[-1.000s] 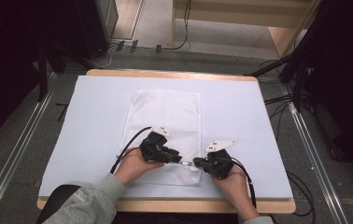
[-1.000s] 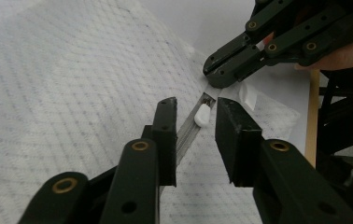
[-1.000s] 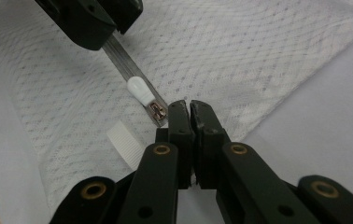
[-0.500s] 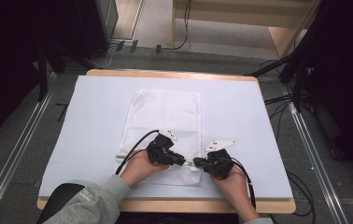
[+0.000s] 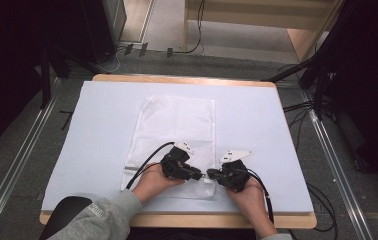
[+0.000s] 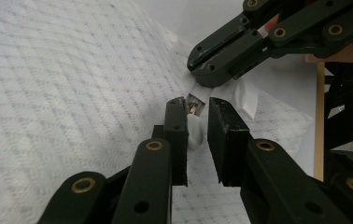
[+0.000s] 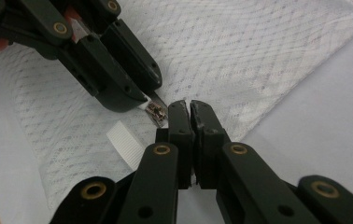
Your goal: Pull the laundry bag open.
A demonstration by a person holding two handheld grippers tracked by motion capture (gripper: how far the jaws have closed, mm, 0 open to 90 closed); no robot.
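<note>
A white mesh bag (image 5: 177, 125) lies flat on the table, its zipper edge toward the person. My left gripper (image 5: 200, 176) and right gripper (image 5: 212, 175) meet tip to tip at that edge. The left gripper (image 6: 195, 108) has just been closing, and the small metal zipper pull (image 6: 194, 105) with a bit of white fabric sits pinched between its jaws. From the right gripper view, the zipper pull (image 7: 156, 111) pokes out of the left gripper's tips. The right gripper (image 7: 186, 103) is shut on the bag's edge beside the pull.
A white sheet (image 5: 102, 125) covers the table, with a wooden rim (image 5: 177, 220) along the near side. A short white ribbon tab (image 7: 123, 142) lies on the mesh by the zipper. Black cables (image 5: 144, 162) trail from both grippers.
The left gripper has slid a little right and nearer, up to the right gripper's tips, and its jaws have come in on the zipper pull. The right gripper has kept still.
</note>
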